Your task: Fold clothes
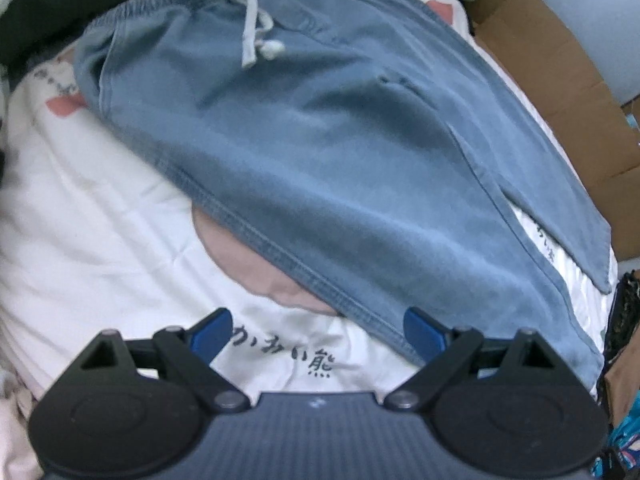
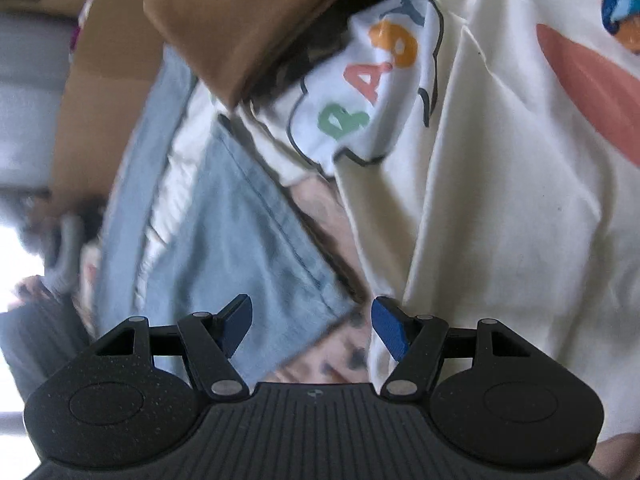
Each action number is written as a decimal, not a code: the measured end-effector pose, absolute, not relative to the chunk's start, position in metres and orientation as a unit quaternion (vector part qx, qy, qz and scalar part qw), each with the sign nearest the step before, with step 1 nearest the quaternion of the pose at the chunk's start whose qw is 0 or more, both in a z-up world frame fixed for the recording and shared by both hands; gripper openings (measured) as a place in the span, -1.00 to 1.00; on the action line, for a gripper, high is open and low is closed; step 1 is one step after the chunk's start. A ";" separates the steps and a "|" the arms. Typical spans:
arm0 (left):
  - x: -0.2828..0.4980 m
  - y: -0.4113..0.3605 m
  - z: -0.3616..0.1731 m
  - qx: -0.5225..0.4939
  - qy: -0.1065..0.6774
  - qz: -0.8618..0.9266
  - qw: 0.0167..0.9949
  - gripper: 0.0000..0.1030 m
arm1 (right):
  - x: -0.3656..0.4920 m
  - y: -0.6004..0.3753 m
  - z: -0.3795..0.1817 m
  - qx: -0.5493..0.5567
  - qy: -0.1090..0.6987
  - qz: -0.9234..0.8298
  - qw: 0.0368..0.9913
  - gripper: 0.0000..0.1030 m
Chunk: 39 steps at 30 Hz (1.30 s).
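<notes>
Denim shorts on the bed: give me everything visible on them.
The denim shorts are light blue, soft-looking and lie spread flat with the front up on the white printed sheet. The gathered elastic waistband is at the far end, with a pale drawstring tied and hanging loose. Stitched hems face the camera, and the two legs part near the right side. The left hand-held gripper is open at the near hem; contact can't be told. The right hand-held gripper is open at a hem corner.
</notes>
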State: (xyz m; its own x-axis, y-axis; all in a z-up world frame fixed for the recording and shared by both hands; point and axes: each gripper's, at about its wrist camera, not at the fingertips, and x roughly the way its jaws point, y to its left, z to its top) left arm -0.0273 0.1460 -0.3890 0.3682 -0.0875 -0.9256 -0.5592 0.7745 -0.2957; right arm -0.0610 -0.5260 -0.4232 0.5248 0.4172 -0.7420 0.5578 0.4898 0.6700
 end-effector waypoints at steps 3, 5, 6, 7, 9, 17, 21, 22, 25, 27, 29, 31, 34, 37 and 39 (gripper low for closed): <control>-0.029 0.146 -0.395 -0.303 0.543 0.151 0.769 0.82 | -0.060 -0.526 -0.422 0.518 0.480 -0.031 0.708 0.40; -0.030 0.148 -0.400 -0.312 0.544 0.154 0.764 0.82 | -0.059 -0.524 -0.422 0.522 0.481 -0.019 0.704 0.40; -0.030 0.149 -0.403 -0.316 0.545 0.157 0.760 0.82 | -0.060 -0.522 -0.427 0.523 0.486 -0.021 0.700 0.40; -0.030 0.150 -0.405 -0.321 0.546 0.161 0.757 0.82 | -0.060 -0.520 -0.432 0.524 0.490 -0.023 0.696 0.40; -0.030 0.151 -0.409 -0.334 0.541 0.165 0.754 0.82 | -0.061 -0.517 -0.441 0.525 0.499 -0.027 0.689 0.40; -0.026 0.153 -0.420 -0.363 0.529 0.175 0.747 0.82 | -0.058 -0.510 -0.454 0.521 0.466 -0.032 0.714 0.17; -0.025 0.151 -0.424 -0.365 0.525 0.172 0.749 0.82 | -0.054 -0.515 -0.448 0.529 0.450 -0.021 0.719 0.02; -0.024 0.151 -0.424 -0.366 0.522 0.168 0.752 0.82 | -0.054 -0.517 -0.445 0.533 0.444 -0.012 0.720 0.02; -0.024 0.150 -0.425 -0.380 0.510 0.157 0.756 0.83 | -0.054 -0.520 -0.439 0.546 0.426 0.016 0.721 0.02; -0.023 0.150 -0.425 -0.394 0.500 0.149 0.757 0.84 | -0.050 -0.518 -0.438 0.552 0.422 0.028 0.718 0.02; -0.023 0.150 -0.426 -0.410 0.490 0.140 0.757 0.84 | -0.048 -0.518 -0.441 0.549 0.429 0.027 0.717 0.02; -0.024 0.149 -0.429 -0.422 0.483 0.140 0.754 0.84 | -0.044 -0.518 -0.446 0.538 0.443 0.020 0.717 0.02; -0.026 0.148 -0.434 -0.439 0.474 0.142 0.750 0.84 | -0.037 -0.515 -0.455 0.515 0.467 0.006 0.719 -0.03; -0.032 0.149 -0.440 -0.456 0.465 0.144 0.744 0.84 | -0.034 -0.510 -0.455 0.484 0.490 -0.008 0.725 -0.67; -0.036 0.149 -0.445 -0.468 0.459 0.146 0.741 0.80 | -0.033 -0.510 -0.450 0.470 0.496 -0.009 0.730 -0.80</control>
State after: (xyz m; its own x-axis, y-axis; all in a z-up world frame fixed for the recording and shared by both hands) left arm -0.0359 0.1495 -0.4447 0.5354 -0.2138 -0.8171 -0.6463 0.5192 -0.5593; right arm -0.0331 -0.5096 -0.4501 0.5084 0.4524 -0.7327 0.4791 0.5584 0.6773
